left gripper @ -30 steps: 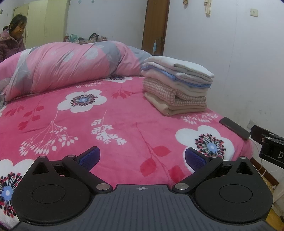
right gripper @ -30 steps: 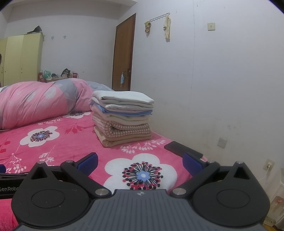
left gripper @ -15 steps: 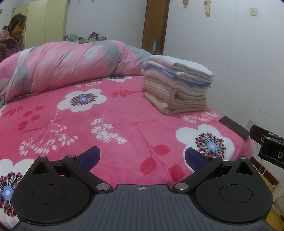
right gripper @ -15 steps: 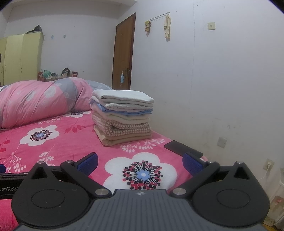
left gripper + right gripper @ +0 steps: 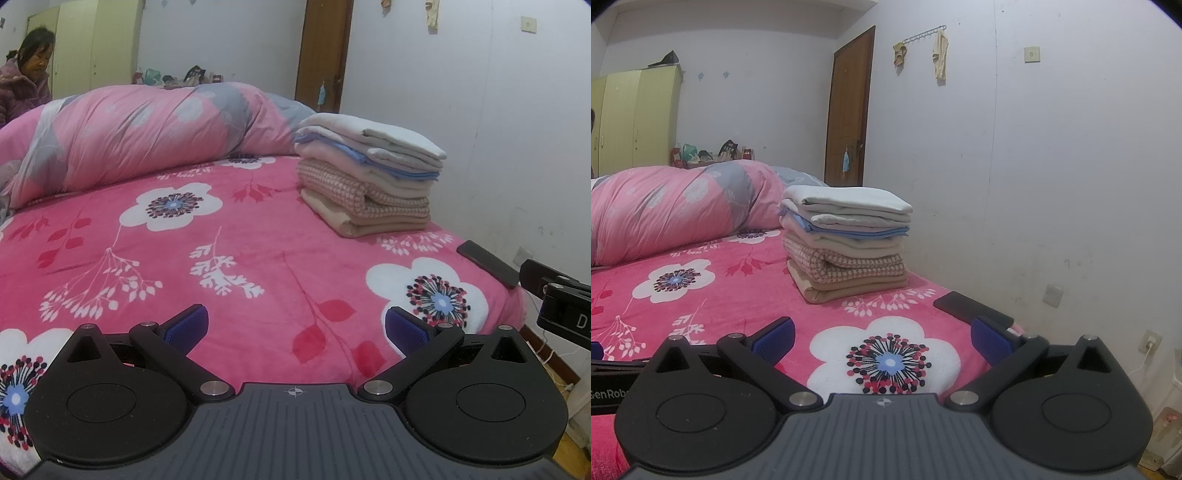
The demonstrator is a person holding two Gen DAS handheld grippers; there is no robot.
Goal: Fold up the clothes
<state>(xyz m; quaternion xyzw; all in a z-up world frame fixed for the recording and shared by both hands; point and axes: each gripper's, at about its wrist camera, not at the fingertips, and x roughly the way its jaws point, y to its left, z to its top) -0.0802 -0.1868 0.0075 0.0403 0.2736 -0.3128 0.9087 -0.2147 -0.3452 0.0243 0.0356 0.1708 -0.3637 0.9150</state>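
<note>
A stack [image 5: 369, 184] of folded clothes is observed near the far right side of the bed [image 5: 258, 266], close to the wall. Several garments are counted in it, each squared and laid flat, the white piece uppermost and the beige one at the base. No unfolded garment is seen on the bed in either view. The folding is therefore judged complete or nearly so, as far as can be shown; anything outside the views cannot be assessed.

The left gripper [image 5: 294, 326] is held low over the near edge of the bed, jaws spread wide, nothing between them. The right gripper [image 5: 882, 338] is held likewise, jaws wide apart and empty, well short of the stack. A dark phone [image 5: 967, 306] is noted at the right edge of the bed, between the right gripper and the stack.

Compared with the frames of a second ago, no material change is recorded: both grippers, the stack and the phone are found in the same positions.
</note>
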